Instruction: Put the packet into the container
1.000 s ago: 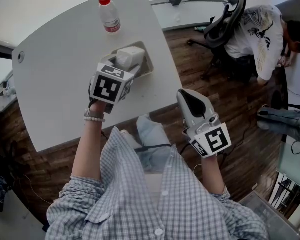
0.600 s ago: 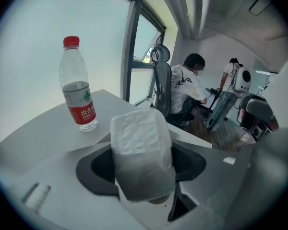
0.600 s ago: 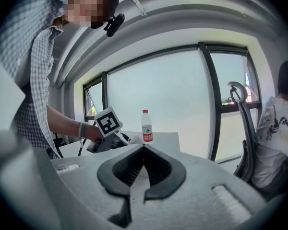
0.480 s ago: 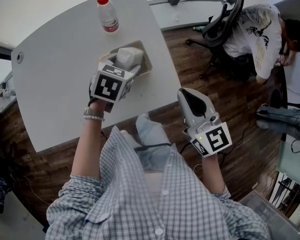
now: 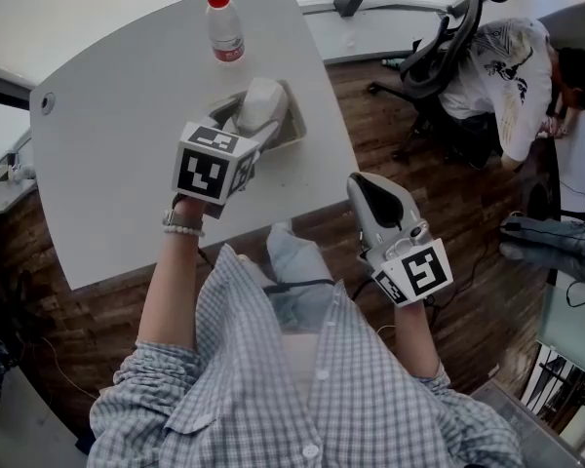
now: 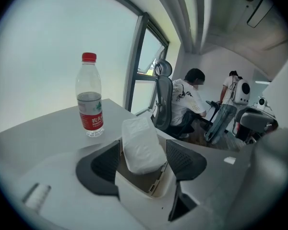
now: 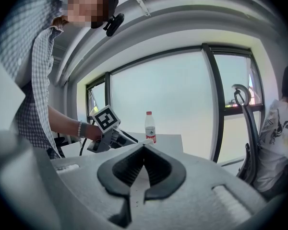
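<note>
The white packet (image 5: 260, 103) stands tilted inside the light container (image 5: 292, 133) near the table's right edge. In the left gripper view the packet (image 6: 141, 145) leans out of the container (image 6: 134, 195). My left gripper (image 5: 244, 133) hovers just short of the container, and its jaws have just been opening. They stand wide on either side of the packet (image 6: 143, 163), and the pads do not press on it. My right gripper (image 5: 364, 185) hangs off the table beside the person's knee, shut (image 7: 144, 164) and empty.
A red-capped water bottle (image 5: 224, 27) stands at the table's far edge, beyond the container. The grey table (image 5: 117, 115) ends close to the container's right side. A person sits on an office chair (image 5: 439, 47) further right over wooden floor.
My left gripper has lifted and drawn back slightly from the container. The packet, gripped before, now stands free and more upright in it. The right gripper has not moved.
</note>
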A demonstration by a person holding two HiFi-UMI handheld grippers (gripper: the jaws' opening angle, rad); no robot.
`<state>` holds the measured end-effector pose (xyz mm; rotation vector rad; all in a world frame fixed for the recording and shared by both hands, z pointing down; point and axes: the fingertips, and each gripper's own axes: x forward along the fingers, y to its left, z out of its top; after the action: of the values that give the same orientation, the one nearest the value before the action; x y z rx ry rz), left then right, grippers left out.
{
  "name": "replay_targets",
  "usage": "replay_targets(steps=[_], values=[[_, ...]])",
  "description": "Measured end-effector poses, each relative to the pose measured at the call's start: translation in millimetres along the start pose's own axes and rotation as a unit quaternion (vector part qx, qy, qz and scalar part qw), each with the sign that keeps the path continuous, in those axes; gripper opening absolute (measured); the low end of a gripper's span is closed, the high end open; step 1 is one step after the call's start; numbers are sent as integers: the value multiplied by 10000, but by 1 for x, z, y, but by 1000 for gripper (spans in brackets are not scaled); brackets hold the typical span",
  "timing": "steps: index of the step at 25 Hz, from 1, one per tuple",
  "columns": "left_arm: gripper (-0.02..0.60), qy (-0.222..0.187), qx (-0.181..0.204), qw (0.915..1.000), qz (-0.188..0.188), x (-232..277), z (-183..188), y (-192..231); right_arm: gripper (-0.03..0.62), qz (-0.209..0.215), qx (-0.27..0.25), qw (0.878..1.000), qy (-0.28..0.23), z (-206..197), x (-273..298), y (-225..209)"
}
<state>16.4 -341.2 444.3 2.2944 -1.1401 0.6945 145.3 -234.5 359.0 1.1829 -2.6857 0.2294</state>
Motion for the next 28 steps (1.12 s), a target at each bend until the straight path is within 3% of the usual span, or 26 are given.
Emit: replay_targets(steps=[9, 16, 19, 24, 28], values=[[273, -650, -338, 9972, 141, -33, 11, 12, 2, 81, -92, 9999, -78, 8, 2, 12], [172, -1038, -623, 9913, 522, -66, 0, 37, 2, 196, -190, 9995, -137, 14, 7, 24], [83, -1102, -618, 9899, 639, -81, -5, 42, 2, 301, -270, 9991, -119, 15, 7, 31], [2, -1342, -583, 9856, 843, -109, -7, 49, 2, 381, -322, 9986, -188, 20, 9, 39], [2, -1655, -507, 9809, 883, -134, -5, 48, 2, 493, -382, 9977, -272, 28, 14, 47]])
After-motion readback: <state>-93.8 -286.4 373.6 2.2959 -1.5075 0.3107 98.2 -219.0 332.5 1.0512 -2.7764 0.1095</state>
